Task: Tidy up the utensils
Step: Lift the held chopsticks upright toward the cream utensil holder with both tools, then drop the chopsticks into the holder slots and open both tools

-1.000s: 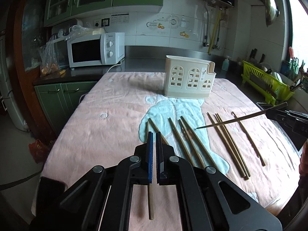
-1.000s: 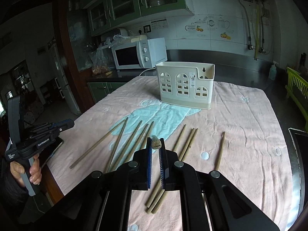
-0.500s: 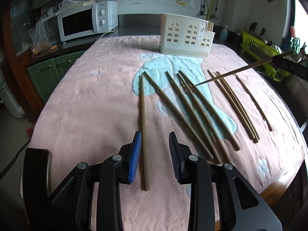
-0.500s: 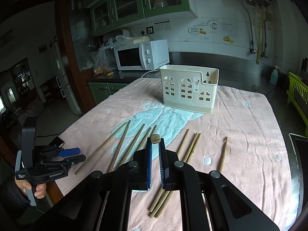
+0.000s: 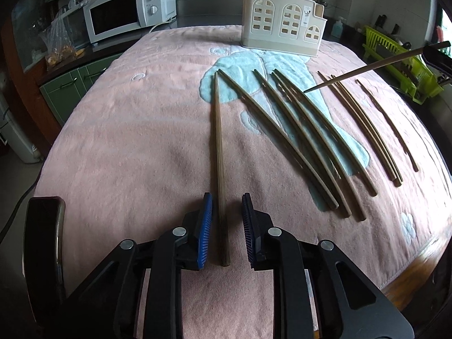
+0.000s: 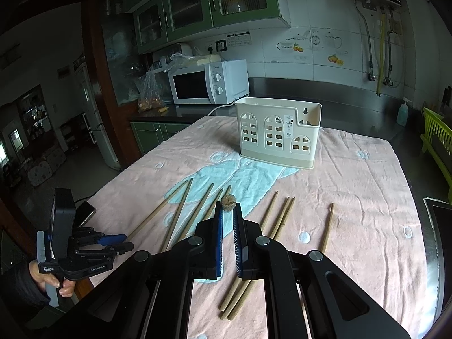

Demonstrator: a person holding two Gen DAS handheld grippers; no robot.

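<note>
My left tongs point(image 5: 226, 212) hang low over the near edge of the pink towel point(image 5: 141, 130) that covers the bench, jaws parted a little and just now closing in, with the near end of one brown chopstick point(image 5: 219, 152) lying between the blue pads point(image 5: 205, 226); there is a gap on each side, so the pads do not press on it and it rests flat on the towel. My right tongs point(image 6: 228, 212) are clamped on a pale chopstick point(image 5: 364, 69), whose round butt end pokes up just past the pad tips in the right wrist view, and in the left wrist view its thin shaft slants in the air from the right, tip above the row of sticks. The other chopsticks point(image 5: 296, 130) lie loose on the towel, fanned out to the right of the one under my left tongs, some side by side and touching, one alone at the far right point(image 5: 389, 124). The cream utensil holder point(image 6: 278, 131) with arched cut-outs stands upright at the far end of the towel, well apart from both tongs. A white microwave point(image 6: 209, 84) sits on the counter behind, and a dark phone point(image 5: 42, 243) lies just left of my left tongs.
</note>
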